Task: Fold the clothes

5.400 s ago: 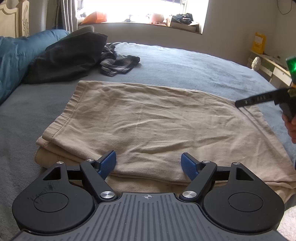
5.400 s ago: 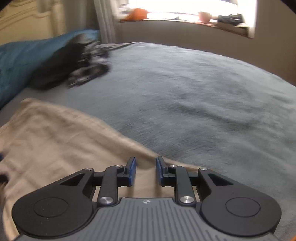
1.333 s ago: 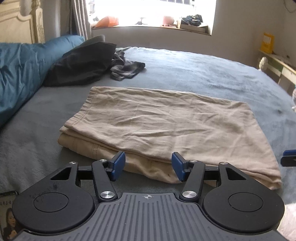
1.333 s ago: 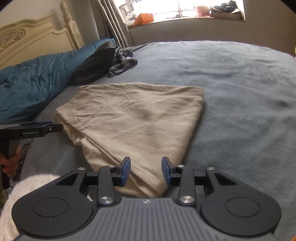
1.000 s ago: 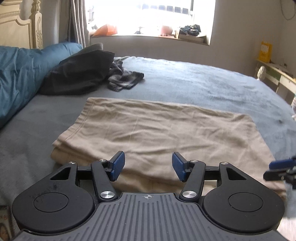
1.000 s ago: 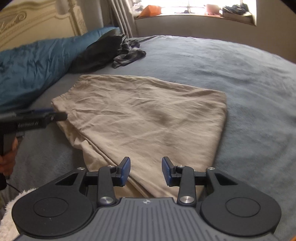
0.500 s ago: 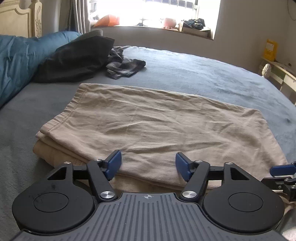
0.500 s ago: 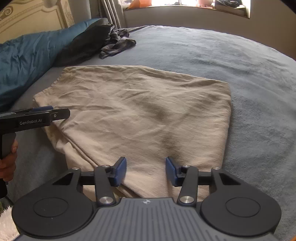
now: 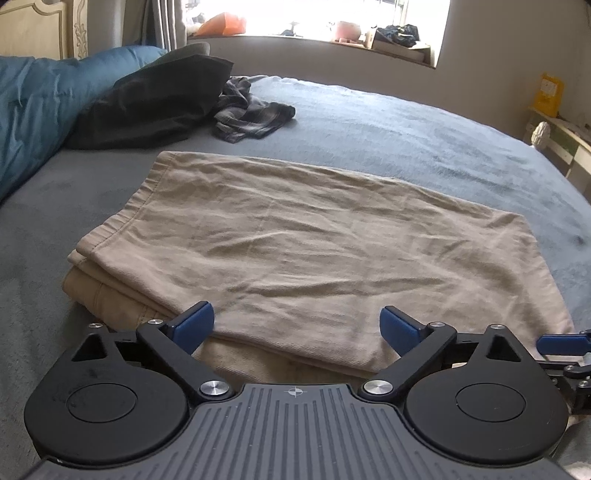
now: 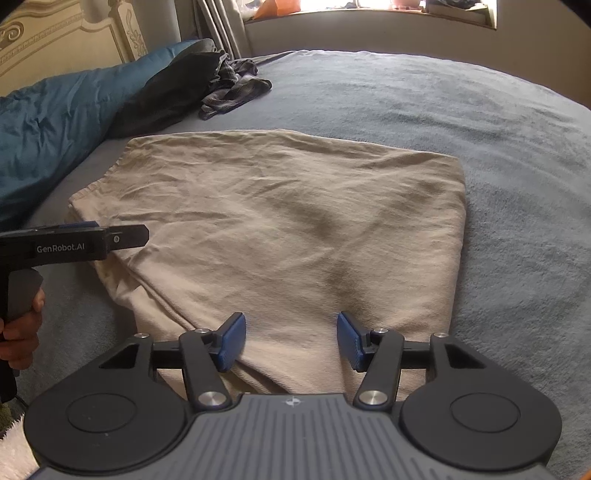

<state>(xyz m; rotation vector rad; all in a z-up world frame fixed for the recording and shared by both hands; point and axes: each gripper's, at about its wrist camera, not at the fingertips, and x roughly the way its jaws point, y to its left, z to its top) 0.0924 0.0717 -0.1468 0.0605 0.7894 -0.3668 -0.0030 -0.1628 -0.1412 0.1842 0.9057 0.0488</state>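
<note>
A beige garment (image 9: 295, 243) lies folded in layers on the grey-blue bed cover (image 9: 424, 140); the right wrist view shows the same beige garment (image 10: 295, 229). My left gripper (image 9: 297, 326) hovers over the garment's near left edge, its jaws opening wide, and its blue pads press on nothing. My right gripper (image 10: 291, 338) hangs over the near right corner, jaws also opening, with cloth beneath them but not pinched. In the right wrist view the left gripper's black side (image 10: 74, 245) shows at the left, held by a hand (image 10: 20, 332).
A dark garment (image 9: 155, 103) and a crumpled plaid garment (image 9: 251, 114) lie at the far left beside a blue duvet (image 9: 37, 107). A cream headboard (image 10: 66, 40) stands behind. A cluttered window sill (image 9: 314, 33) runs along the back. White furniture (image 9: 561, 140) stands at the right.
Both grippers have come lower and closer to the garment's near edge. Both jaws have spread apart, the left one much wider. The garment itself has stayed in place.
</note>
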